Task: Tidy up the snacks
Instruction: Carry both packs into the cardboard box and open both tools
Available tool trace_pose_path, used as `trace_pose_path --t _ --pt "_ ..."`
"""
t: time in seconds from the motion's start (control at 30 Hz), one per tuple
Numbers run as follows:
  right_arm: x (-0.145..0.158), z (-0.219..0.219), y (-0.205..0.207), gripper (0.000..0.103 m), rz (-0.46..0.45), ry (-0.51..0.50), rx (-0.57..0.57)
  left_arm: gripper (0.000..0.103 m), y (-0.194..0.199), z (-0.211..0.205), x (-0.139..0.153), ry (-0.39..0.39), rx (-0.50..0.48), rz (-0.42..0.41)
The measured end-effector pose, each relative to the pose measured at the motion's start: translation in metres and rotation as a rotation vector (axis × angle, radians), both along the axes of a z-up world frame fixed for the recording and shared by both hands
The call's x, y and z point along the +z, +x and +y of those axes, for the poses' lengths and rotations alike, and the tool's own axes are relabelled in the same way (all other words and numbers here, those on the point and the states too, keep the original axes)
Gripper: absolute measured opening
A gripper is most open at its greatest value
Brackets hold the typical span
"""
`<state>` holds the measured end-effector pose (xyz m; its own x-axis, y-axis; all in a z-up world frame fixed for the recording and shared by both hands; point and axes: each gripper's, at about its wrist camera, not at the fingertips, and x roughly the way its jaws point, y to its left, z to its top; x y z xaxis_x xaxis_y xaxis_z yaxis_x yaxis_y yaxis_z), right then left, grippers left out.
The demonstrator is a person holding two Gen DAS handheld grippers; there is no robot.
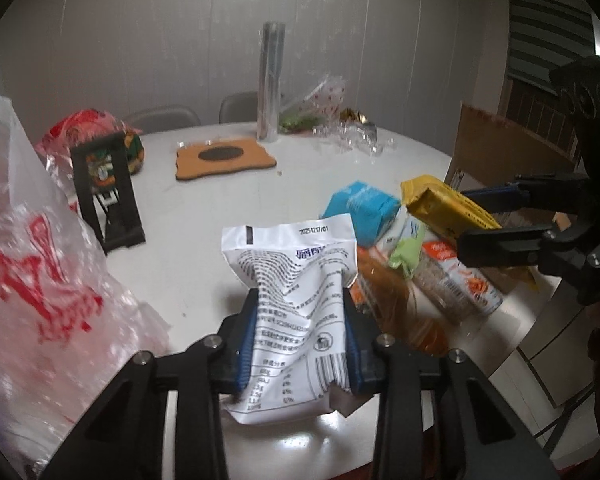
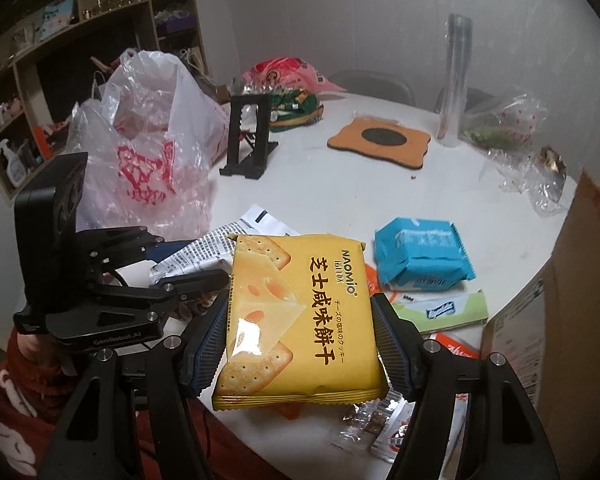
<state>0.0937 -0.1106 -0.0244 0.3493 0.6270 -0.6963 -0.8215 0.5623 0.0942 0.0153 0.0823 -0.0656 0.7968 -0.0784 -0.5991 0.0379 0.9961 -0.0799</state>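
White and round, the surface (image 2: 339, 184) carries loose snacks at its right edge while the left claw (image 1: 300, 336) pinches a light, crumpling white pouch (image 1: 296, 312) mid-body and the right claw (image 2: 300, 344) clamps a slippery, fragile yellow cracker pack (image 2: 300, 320) by its sides.

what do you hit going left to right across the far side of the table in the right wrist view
plastic bag → black stand → cork mat → clear roll → crumpled wrap → cardboard box
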Motion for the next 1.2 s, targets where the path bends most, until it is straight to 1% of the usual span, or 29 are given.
trace_pose_path --t 0.13,0.27,0.37,0.53,0.67,0.8,0.9,1.03,1.1,1.2 --pt "0.017 -0.006 -0.003 0.065 -0.016 0.028 0.000 0.033 -0.003 0.000 0.024 0.003 0.001 -0.056" --pt "0.046 -0.015 -0.006 0.065 -0.077 0.053 -0.021 0.033 -0.006 -0.011 0.059 0.012 -0.015 -0.133" --pt "0.071 -0.028 -0.007 0.065 -0.110 0.087 -0.036 0.033 -0.003 -0.024 0.085 0.014 -0.051 -0.188" --pt "0.105 -0.067 -0.007 0.065 -0.181 0.121 -0.103 0.033 0.010 -0.060 0.121 0.035 -0.133 -0.259" --pt "0.117 -0.109 0.001 0.065 -0.213 0.140 -0.185 0.033 0.028 -0.090 0.142 0.016 -0.206 -0.285" --pt "0.113 -0.153 0.018 0.065 -0.207 0.133 -0.284 0.033 0.049 -0.125 0.153 0.020 -0.285 -0.277" --pt "0.102 -0.178 0.032 0.065 -0.171 0.125 -0.322 0.033 0.069 -0.157 0.160 0.019 -0.362 -0.257" --pt "0.083 -0.198 0.048 0.065 -0.129 0.099 -0.350 0.033 0.089 -0.192 0.158 0.035 -0.424 -0.217" --pt "0.071 -0.203 0.056 0.065 -0.093 0.084 -0.342 0.033 0.099 -0.209 0.155 0.053 -0.449 -0.193" --pt "0.056 -0.204 0.064 0.065 -0.069 0.051 -0.333 0.033 0.115 -0.231 0.150 0.058 -0.493 -0.147"
